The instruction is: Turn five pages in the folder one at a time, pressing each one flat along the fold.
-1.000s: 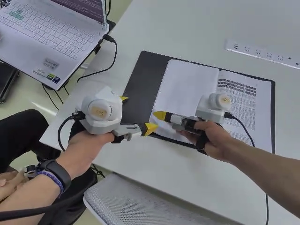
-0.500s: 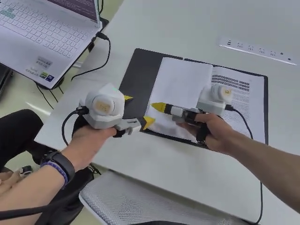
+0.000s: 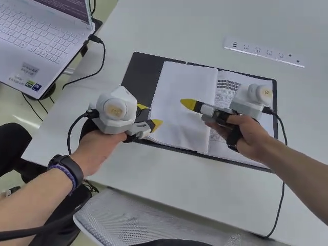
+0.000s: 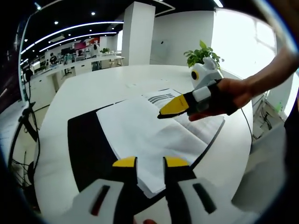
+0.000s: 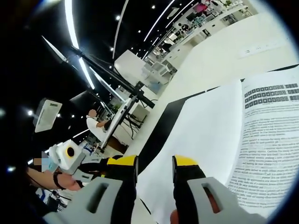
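Black folder lies beneath left gripper and right gripper, jaws slightly parted, empty.

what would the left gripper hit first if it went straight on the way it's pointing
Probably the blank white page, whose near edge lies just ahead of the left gripper. The right gripper hovers further along, seemingly above that line, though depth is hard to judge.
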Tool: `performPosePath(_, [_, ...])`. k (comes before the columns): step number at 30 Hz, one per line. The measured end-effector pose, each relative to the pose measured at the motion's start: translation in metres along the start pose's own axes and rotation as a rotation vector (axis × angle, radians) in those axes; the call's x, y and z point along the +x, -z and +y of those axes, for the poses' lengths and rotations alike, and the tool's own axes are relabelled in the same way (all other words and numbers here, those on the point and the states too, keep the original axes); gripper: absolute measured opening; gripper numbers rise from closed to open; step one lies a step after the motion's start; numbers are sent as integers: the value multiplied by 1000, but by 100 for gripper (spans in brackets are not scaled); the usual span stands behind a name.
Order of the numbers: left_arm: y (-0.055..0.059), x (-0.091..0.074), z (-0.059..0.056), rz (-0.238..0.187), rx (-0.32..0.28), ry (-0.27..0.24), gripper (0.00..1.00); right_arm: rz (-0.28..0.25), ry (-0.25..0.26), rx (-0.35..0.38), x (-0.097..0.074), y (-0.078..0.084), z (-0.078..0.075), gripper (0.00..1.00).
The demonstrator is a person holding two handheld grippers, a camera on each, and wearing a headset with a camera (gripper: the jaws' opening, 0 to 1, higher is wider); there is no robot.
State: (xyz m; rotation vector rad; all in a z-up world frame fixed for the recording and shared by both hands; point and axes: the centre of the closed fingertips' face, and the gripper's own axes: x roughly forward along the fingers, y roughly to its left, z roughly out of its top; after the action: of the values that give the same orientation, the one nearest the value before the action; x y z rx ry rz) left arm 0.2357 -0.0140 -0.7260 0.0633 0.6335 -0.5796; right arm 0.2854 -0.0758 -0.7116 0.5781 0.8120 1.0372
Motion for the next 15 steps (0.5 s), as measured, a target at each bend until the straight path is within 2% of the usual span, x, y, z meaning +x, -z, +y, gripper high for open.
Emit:
performPosePath(9, [22, 18, 0, 53, -15, 0, 2, -27, 26, -8, -16, -9, -13, 27])
performPosePath(15, [38, 25, -2, 88, -44, 11, 0, -26, 42, -15, -24, -6, -21, 27])
